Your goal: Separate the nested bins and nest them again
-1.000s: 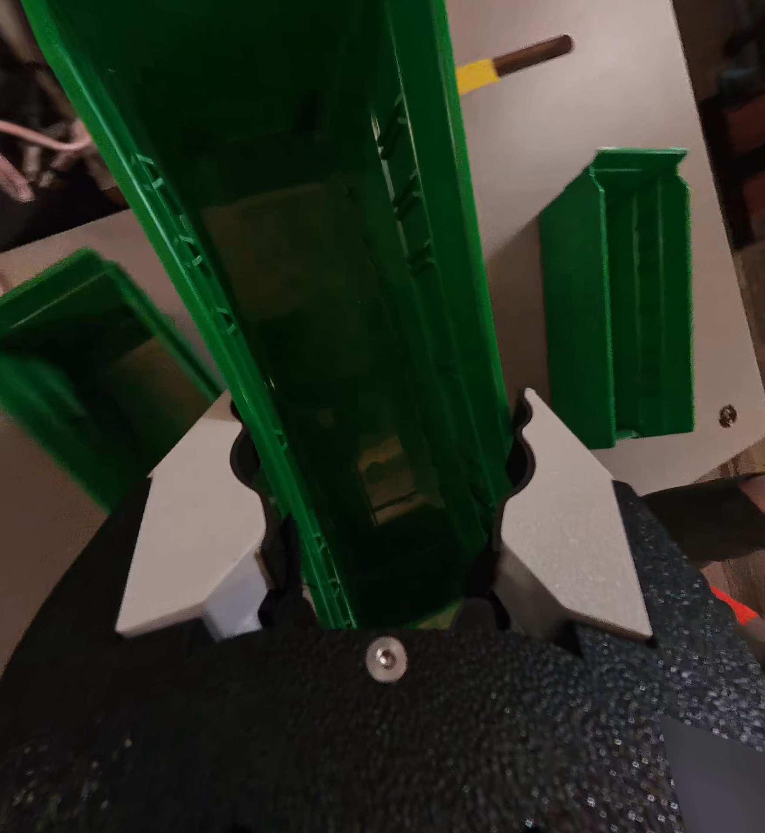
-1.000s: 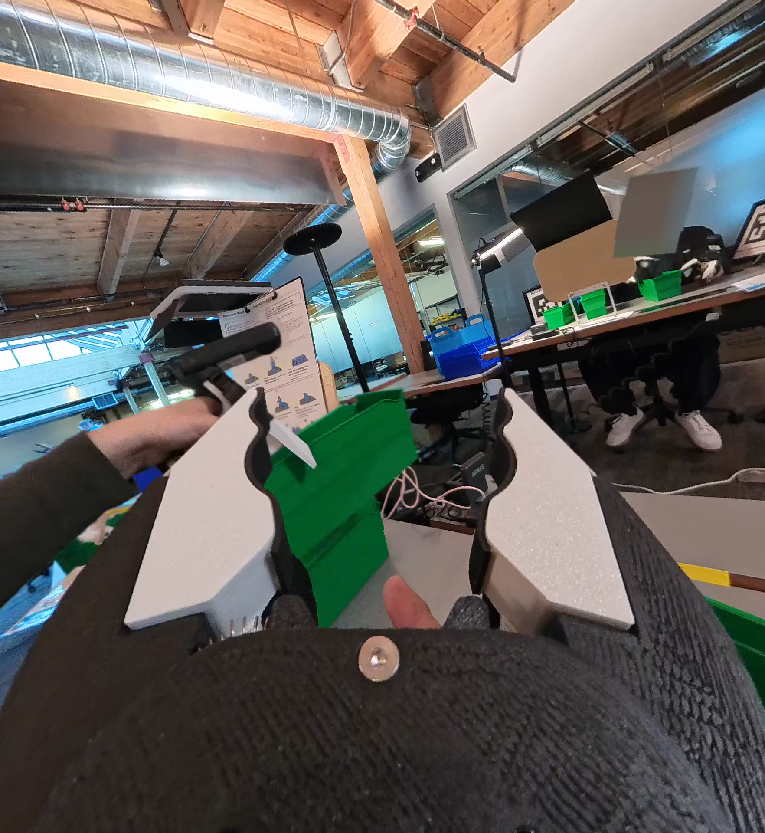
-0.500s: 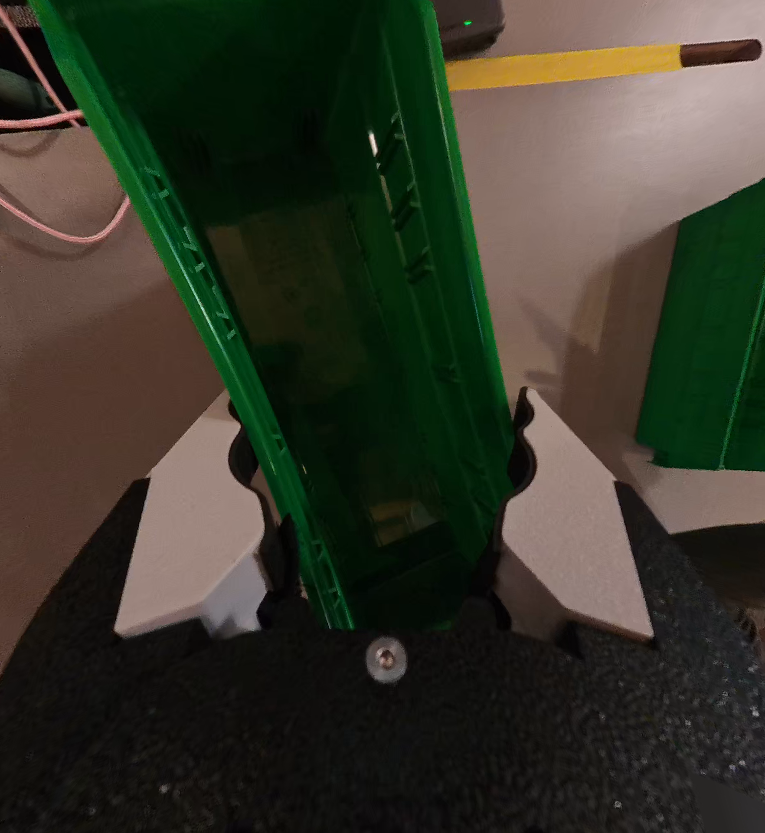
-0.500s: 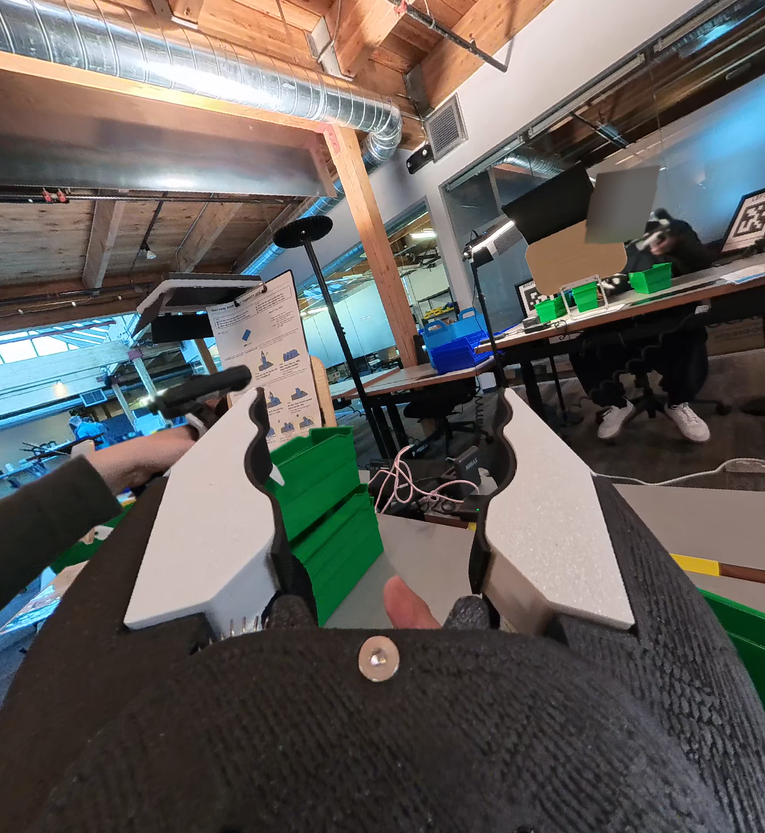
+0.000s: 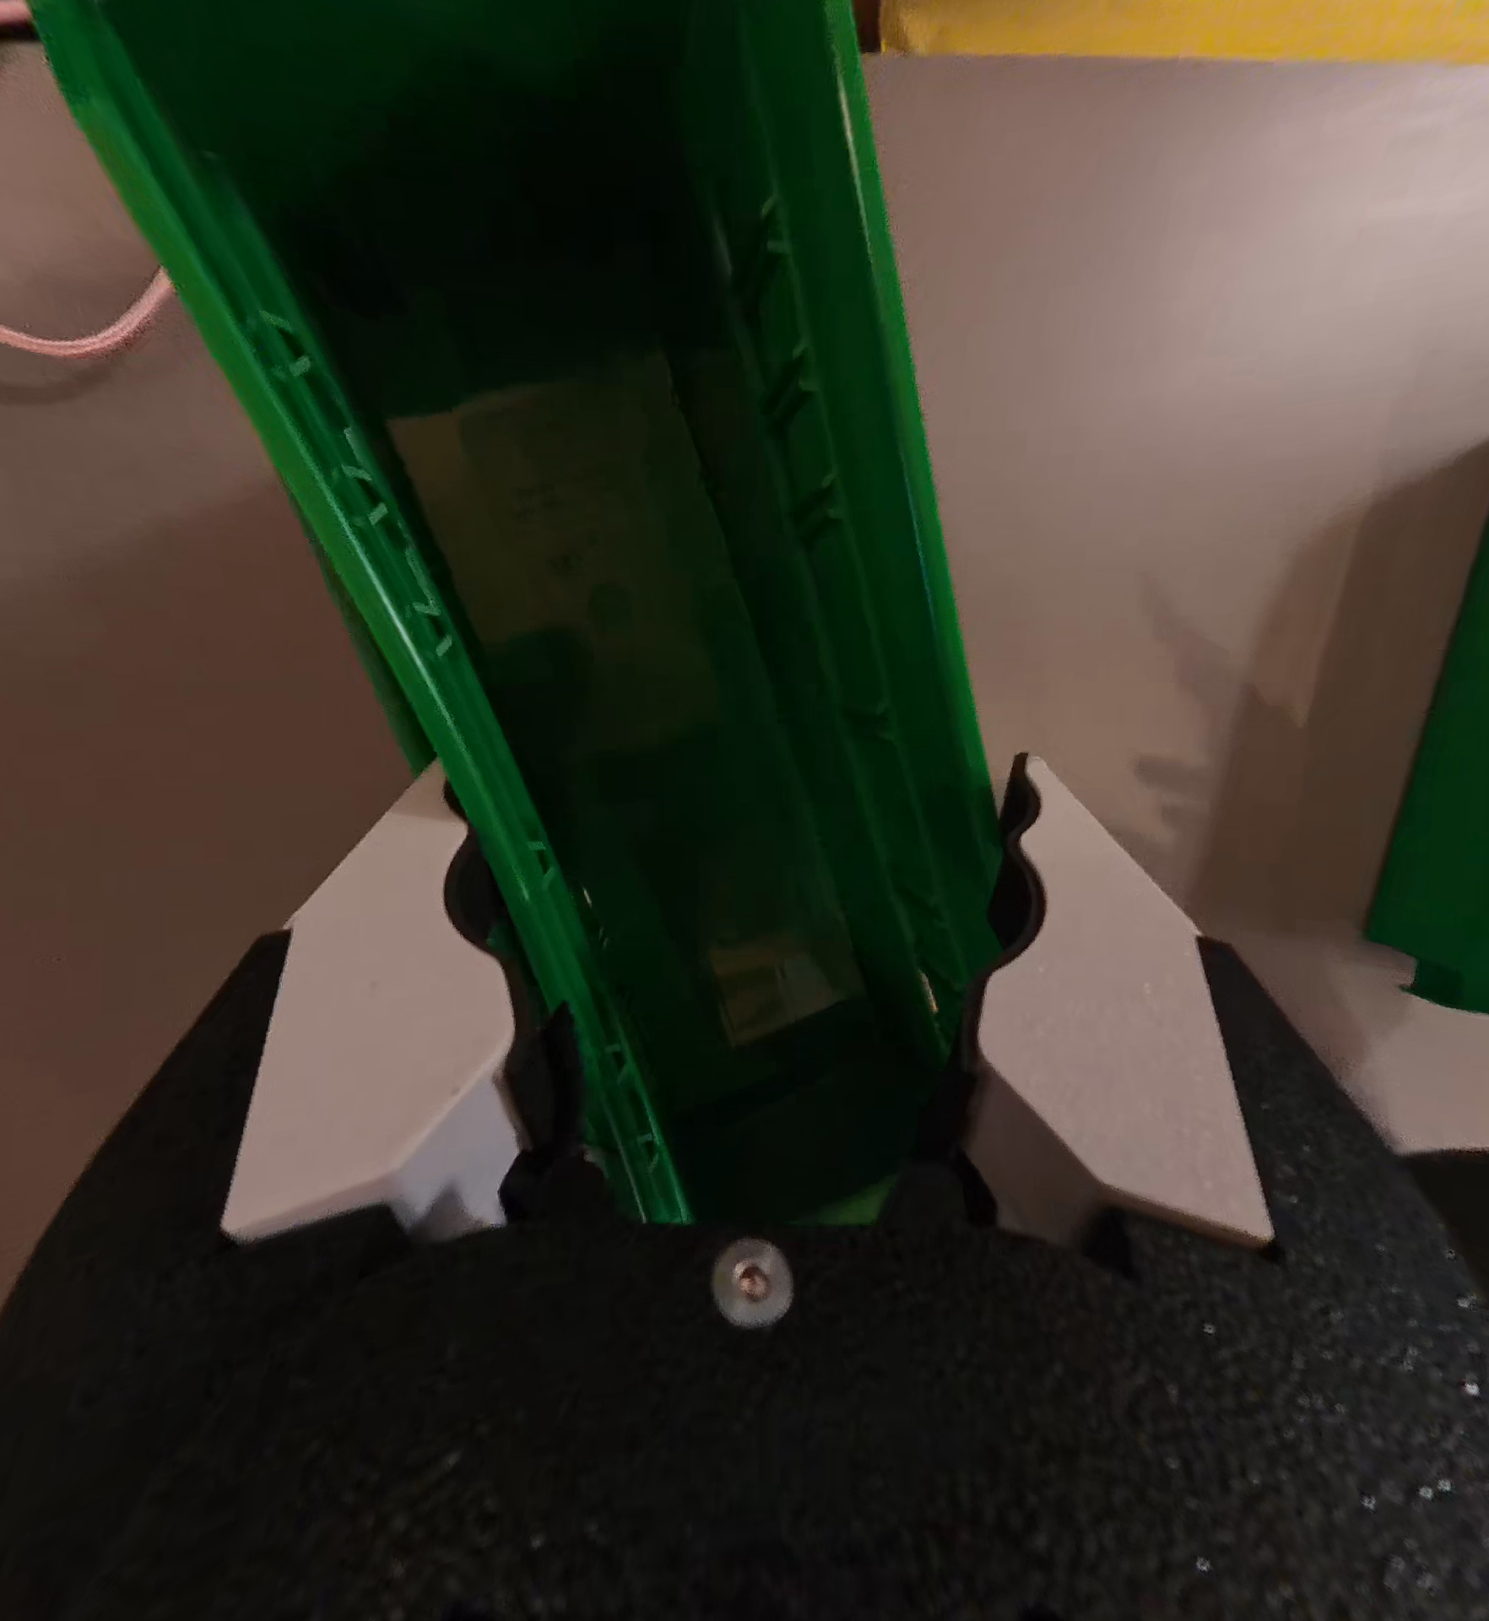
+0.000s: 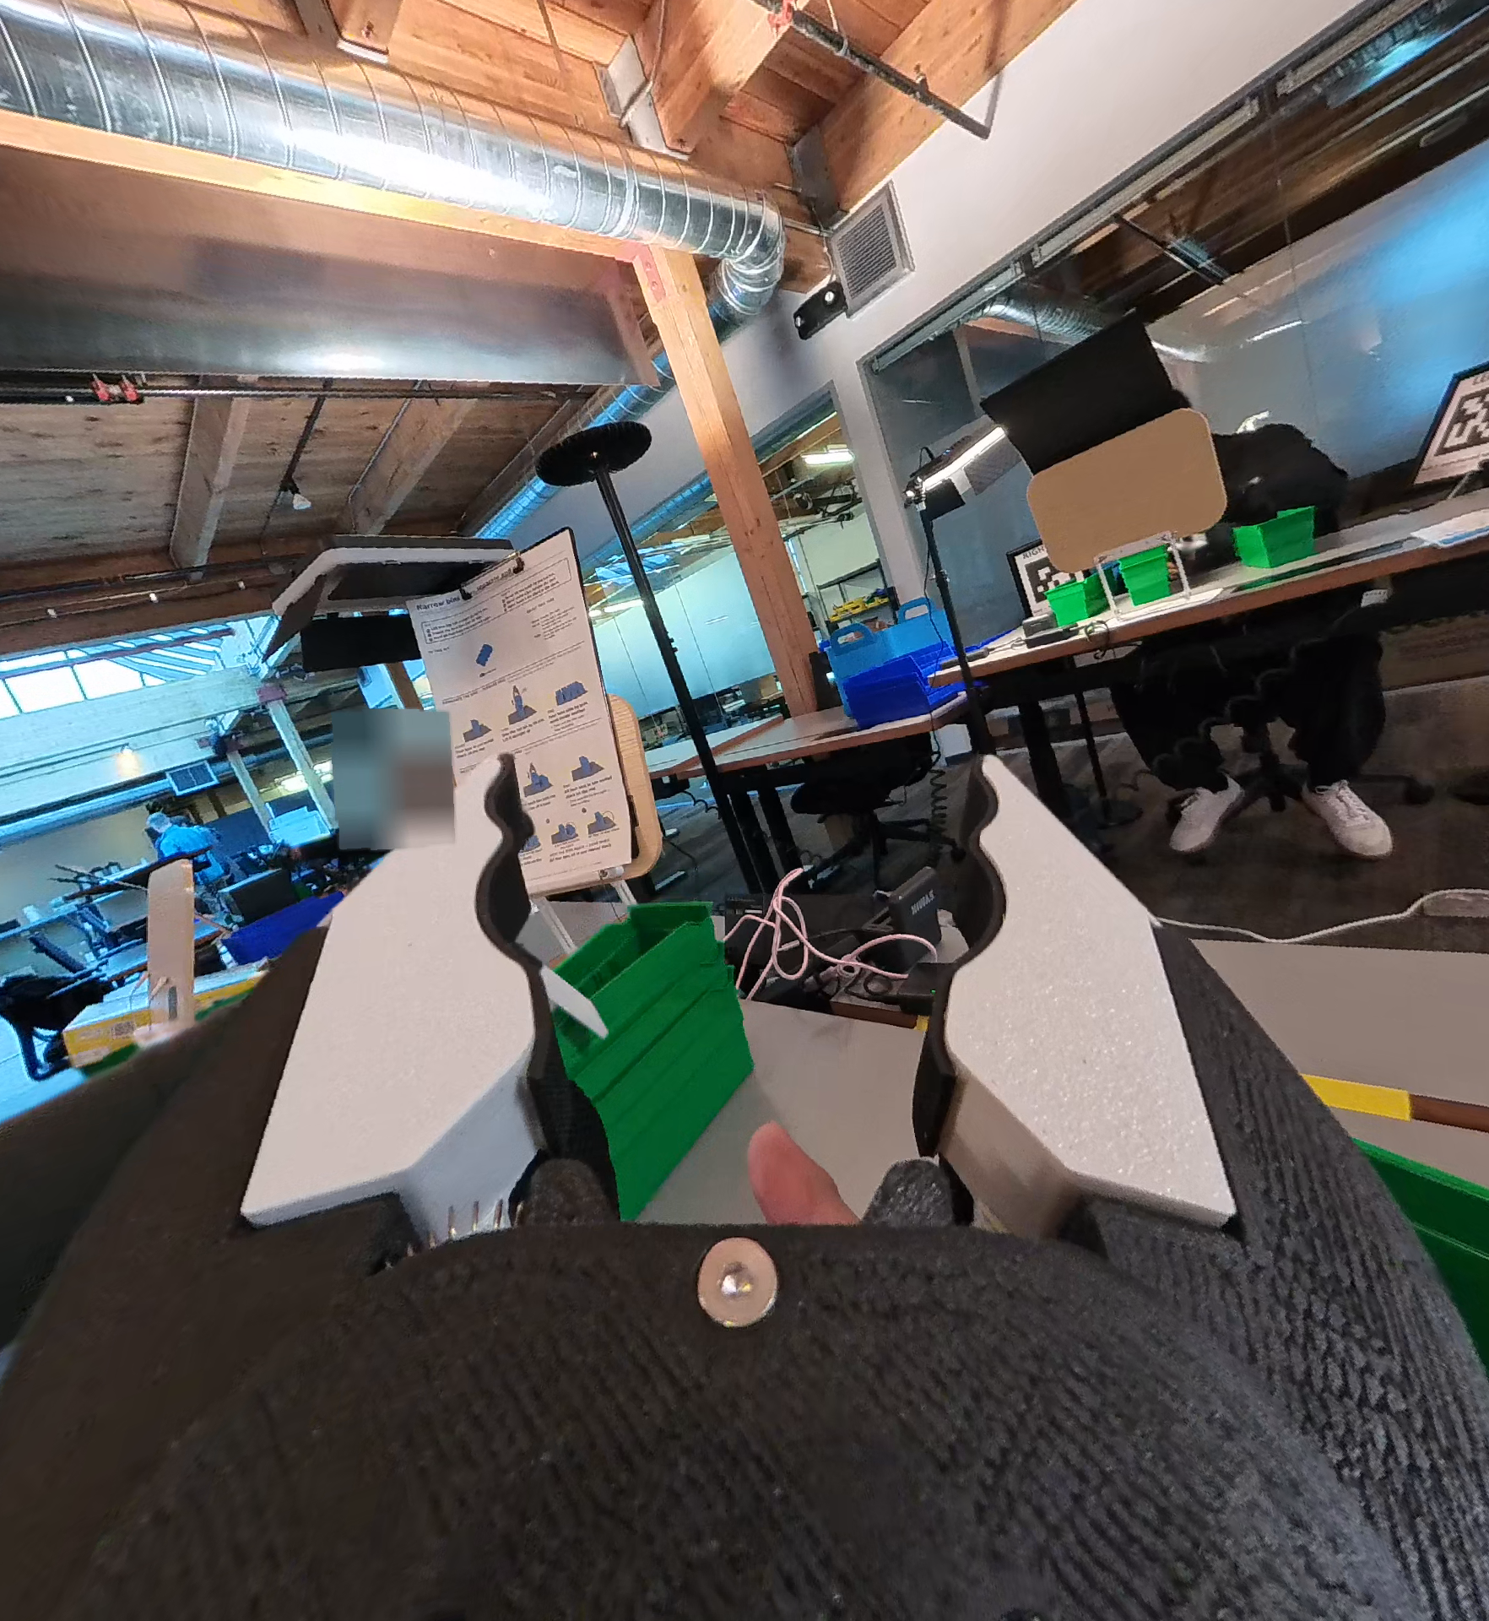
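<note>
A long green bin (image 5: 601, 614) is held in the left gripper (image 5: 737, 886); the jaws are spread about as wide as the bin and bear on its two long outer walls, the left rim lying against the left finger (image 5: 390, 991) and the right wall against the right finger (image 5: 1100, 1009). The bin's near end sits deep in the throat of the gripper, and its open interior is turned toward the camera. The far end runs out of the top of the frame. The view is motion-blurred.

A grey table (image 5: 1162, 351) is seen behind the held bin. A second green bin (image 5: 1478, 789) lies on it at the right edge of the left wrist view, apart from the held one, with bare tabletop between them. A pink cable (image 5: 66, 338) is seen at the upper left, and a yellow strip (image 5: 1206, 26) along the top right.

The right gripper (image 6: 741, 864) is wide open and holds nothing; it is pointed up and out toward the room. A fingertip (image 6: 789, 1180) of the person shows at the base of the gap. Between the jaws, farther off, nested green bins (image 6: 658, 1035) stand near the table's far edge, beside a tangle of cables (image 6: 811, 947). Part of another green bin (image 6: 1478, 1246) is seen at the lower right. Bare table (image 6: 1381, 1009) lies to the right of the nested bins.
</note>
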`<state>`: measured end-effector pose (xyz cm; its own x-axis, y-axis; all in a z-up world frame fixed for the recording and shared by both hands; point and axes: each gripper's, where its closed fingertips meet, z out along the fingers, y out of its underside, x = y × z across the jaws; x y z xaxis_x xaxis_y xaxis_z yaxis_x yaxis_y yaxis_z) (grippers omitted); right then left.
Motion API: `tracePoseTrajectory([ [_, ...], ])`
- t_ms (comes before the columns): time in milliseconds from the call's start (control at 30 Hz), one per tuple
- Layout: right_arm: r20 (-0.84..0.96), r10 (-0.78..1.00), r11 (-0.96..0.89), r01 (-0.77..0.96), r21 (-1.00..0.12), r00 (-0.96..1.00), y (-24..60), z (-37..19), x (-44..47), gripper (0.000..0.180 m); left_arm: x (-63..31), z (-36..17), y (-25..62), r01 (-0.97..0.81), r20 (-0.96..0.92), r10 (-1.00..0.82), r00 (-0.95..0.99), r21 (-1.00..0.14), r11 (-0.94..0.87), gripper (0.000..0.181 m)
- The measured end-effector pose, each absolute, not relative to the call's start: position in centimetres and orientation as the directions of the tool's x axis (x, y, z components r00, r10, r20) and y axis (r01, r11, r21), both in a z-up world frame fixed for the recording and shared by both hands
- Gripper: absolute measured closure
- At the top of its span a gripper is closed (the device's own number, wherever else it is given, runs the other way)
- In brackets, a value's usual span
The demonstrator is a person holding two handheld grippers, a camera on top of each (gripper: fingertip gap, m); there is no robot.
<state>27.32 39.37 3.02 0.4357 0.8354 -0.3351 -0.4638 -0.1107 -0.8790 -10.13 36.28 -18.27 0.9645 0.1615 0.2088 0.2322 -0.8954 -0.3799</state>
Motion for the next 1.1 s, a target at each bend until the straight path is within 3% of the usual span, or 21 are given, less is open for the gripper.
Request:
tracePoseTrajectory([
  [300, -0.344, 0.830, -0.113, -0.471, -0.875, 0.439, 39.5, 3.0, 27.8, 0.079, -9.9, -18.1, 37.7, 0.250, 0.234, 0.142, 0.962, -0.535, -0.807, 0.055],
  [367, -0.343, 0.829, -0.108, -0.475, -0.873, 0.441, 39.4, 3.1, 28.0, 0.079, -8.9, -17.1, 38.0, 0.315, 0.357, 0.128, 0.925, -0.534, -0.785, 0.038],
  [433, -0.342, 0.830, -0.104, -0.481, -0.870, 0.440, 39.3, 3.3, 28.2, 0.078, -9.0, -16.2, 37.6, 0.331, 0.361, 0.147, 0.921, -0.525, -0.784, 0.027],
  [533, -0.338, 0.834, -0.087, -0.501, -0.861, 0.436, 38.8, 3.8, 28.8, 0.078, -11.2, -13.3, 37.4, 0.106, -0.001, 0.142, 0.990, -0.661, -0.743, 0.021],
  [667, -0.334, 0.825, -0.046, -0.535, -0.844, 0.456, 38.2, 4.7, 30.4, 0.077, -2.0, -10.5, 39.4, 0.034, 0.113, -0.080, 0.990, -0.761, -0.648, 0.021],
  [867, -0.296, 0.760, 0.094, -0.549, -0.831, 0.578, 36.8, 6.2, 34.5, 0.076, 17.4, -13.5, 41.0, -0.114, 0.284, -0.408, 0.868, -0.684, -0.721, 0.021],
  [1100, -0.261, 0.734, 0.216, -0.580, -0.786, 0.627, 34.0, 7.9, 38.4, 0.076, 32.0, -19.0, 40.7, -0.283, 0.373, -0.478, 0.795, -0.469, -0.837, 0.021],
])
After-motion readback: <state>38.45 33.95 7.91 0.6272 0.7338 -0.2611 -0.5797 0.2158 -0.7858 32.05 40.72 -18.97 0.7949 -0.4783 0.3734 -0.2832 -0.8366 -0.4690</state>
